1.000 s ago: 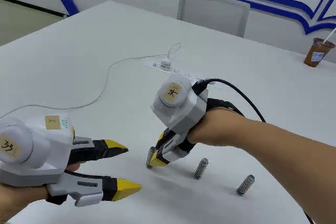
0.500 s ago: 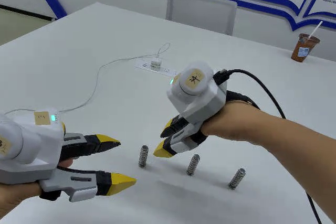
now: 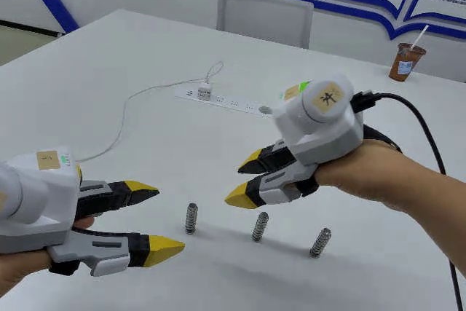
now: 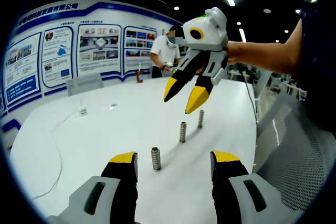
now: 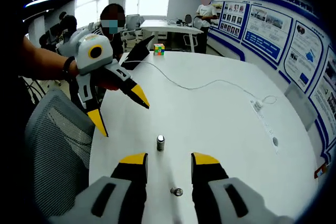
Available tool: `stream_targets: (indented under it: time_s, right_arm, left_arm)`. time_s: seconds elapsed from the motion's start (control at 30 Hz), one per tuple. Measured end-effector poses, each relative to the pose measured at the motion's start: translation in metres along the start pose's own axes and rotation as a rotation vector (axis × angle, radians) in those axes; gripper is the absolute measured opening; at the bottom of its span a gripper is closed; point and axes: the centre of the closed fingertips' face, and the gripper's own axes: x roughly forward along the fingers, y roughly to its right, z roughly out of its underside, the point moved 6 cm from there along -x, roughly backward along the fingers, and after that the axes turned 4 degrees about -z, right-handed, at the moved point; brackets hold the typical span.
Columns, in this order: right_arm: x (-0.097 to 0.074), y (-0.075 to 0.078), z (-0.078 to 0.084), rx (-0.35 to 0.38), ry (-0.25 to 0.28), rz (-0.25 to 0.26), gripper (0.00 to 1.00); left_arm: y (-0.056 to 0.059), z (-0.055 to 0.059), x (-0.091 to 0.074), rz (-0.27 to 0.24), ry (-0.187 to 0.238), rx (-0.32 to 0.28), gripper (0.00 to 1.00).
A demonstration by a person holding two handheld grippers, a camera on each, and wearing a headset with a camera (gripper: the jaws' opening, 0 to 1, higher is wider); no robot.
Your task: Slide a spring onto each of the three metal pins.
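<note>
Three springs upright in row on white tabletop [image 3: 109, 71], close to edge nearest person: left spring [image 3: 191, 218], middle spring [image 3: 259, 226], right spring [image 3: 320, 242]. Pins inside not discernible.
Right gripper [image 3: 238, 183] raised above tabletop, over gap between left and middle springs, touching neither; jaws moderately apart, empty.
Left gripper [image 3: 166, 219] low, near left spring, tips toward it, no contact; jaws wide, empty.
Power strip [image 3: 218, 98] with white cable [image 3: 123, 113] mid-tabletop.
Cup [image 3: 403, 62] with straw near far edge.

Shiny coiled metal springs [image 3: 191, 218], smooth matt white tabletop [image 3: 109, 71], grey mesh chair [image 5: 52, 129].
</note>
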Motion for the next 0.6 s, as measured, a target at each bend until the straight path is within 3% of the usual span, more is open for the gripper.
stream_targets:
  time_s: [0.27, 0.6]
  right_arm:
    - [-0.033, 0.002, 0.015, 0.055, 0.128, 0.043, 0.41]
    - [-0.074, 0.004, 0.041, 0.124, 0.249, 0.110, 0.45]
  left_arm:
    - [-0.004, -0.004, -0.001, -0.007, 0.002, 0.003, 0.60]
    - [-0.005, -0.007, 0.000, -0.008, 0.004, 0.007, 0.62]
